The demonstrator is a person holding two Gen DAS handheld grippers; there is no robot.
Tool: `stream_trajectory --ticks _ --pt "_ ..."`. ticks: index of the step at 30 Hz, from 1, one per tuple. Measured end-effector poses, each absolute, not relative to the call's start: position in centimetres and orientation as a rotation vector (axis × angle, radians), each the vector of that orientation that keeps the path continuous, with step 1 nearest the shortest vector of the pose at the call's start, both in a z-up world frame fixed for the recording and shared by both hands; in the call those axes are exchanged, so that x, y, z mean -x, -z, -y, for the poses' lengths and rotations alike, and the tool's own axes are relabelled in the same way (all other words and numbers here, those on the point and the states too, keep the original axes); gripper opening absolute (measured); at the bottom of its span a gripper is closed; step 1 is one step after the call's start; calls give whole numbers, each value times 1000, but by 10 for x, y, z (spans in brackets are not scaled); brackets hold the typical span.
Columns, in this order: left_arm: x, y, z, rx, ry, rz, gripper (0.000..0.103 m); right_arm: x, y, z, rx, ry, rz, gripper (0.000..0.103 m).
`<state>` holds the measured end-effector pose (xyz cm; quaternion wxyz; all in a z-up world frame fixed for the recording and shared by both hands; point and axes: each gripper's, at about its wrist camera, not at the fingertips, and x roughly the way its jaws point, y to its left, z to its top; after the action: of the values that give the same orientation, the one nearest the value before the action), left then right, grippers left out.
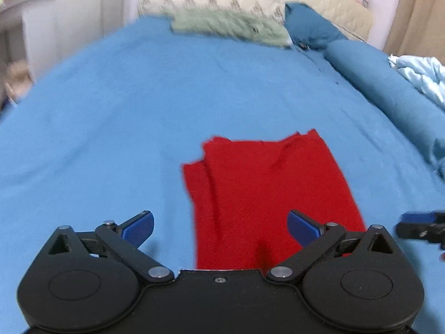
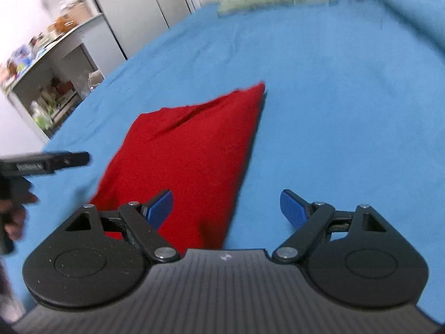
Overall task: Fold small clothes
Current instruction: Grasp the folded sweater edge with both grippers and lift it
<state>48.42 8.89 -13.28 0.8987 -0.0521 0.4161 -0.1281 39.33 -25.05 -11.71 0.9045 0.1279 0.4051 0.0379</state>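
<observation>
A red garment point(image 1: 264, 189) lies folded flat in a long narrow shape on the blue bed sheet point(image 1: 111, 111). My left gripper point(image 1: 221, 222) hovers over its near end, jaws open and holding nothing. In the right wrist view the red garment point(image 2: 189, 153) lies ahead and to the left. My right gripper point(image 2: 226, 203) stands wide open over its near right edge, with nothing between the pads. The right gripper's tip point(image 1: 417, 226) shows at the right edge of the left wrist view. At the left of the right wrist view the left gripper point(image 2: 44, 162) is held by a hand point(image 2: 11, 217).
A pale green pillow point(image 1: 228, 25) and a dark blue pillow point(image 1: 308, 25) lie at the head of the bed. A blue bolster point(image 1: 375, 83) runs along the right side, with light blue clothes point(image 1: 422, 75) beyond it. A cluttered shelf point(image 2: 47, 83) stands left of the bed.
</observation>
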Motion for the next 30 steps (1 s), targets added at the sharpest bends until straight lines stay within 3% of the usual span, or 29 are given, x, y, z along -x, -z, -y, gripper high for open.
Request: stream_trajectory --ticks 5,10,12,13,14,15,18,30 --pt "-531 175 -102 245 265 -1004 88 -435 139 255 -401 -70 -919 97" --pt "-535 190 -105 278 306 -1003 85 -455 168 255 -458 -64 -952 89" --pt "-534 190 -103 260 317 -1000 75 -458 174 254 -469 -71 -930 84" --pt "-532 188 -102 269 333 -1003 54 -458 175 254 -471 -77 -921 77" --pt "-533 187 -102 310 372 -1017 32 -459 175 252 -473 -95 -919 57" --pt "-534 185 -103 337 376 -1029 32 -460 174 249 -465 -107 -918 49" --pt "-532 173 -93 267 350 -1022 24 -459 161 235 -369 -104 -889 39" --pt "-441 85 -43 126 456 -883 20 -371 71 245 -313 -125 -757 36"
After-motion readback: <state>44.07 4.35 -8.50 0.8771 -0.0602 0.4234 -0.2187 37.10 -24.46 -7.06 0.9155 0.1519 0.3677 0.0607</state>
